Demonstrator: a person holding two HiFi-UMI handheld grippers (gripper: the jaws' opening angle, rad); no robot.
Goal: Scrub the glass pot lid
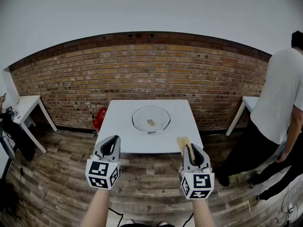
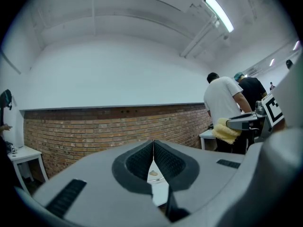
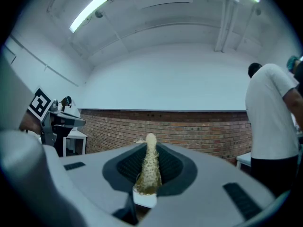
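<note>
The glass pot lid lies flat in the middle of the white table, its tan knob facing up; a sliver of the lid shows beyond the left jaws. My left gripper hovers short of the table's near-left edge, shut with nothing in it. My right gripper hangs by the near-right corner, shut on a yellow sponge that stands edge-on between the jaws. From the left gripper view the sponge juts out of the right gripper.
A brick wall runs behind the table. A red object sits on the floor at the table's left. Small white tables stand at far left and far right. A person in a white shirt stands at right.
</note>
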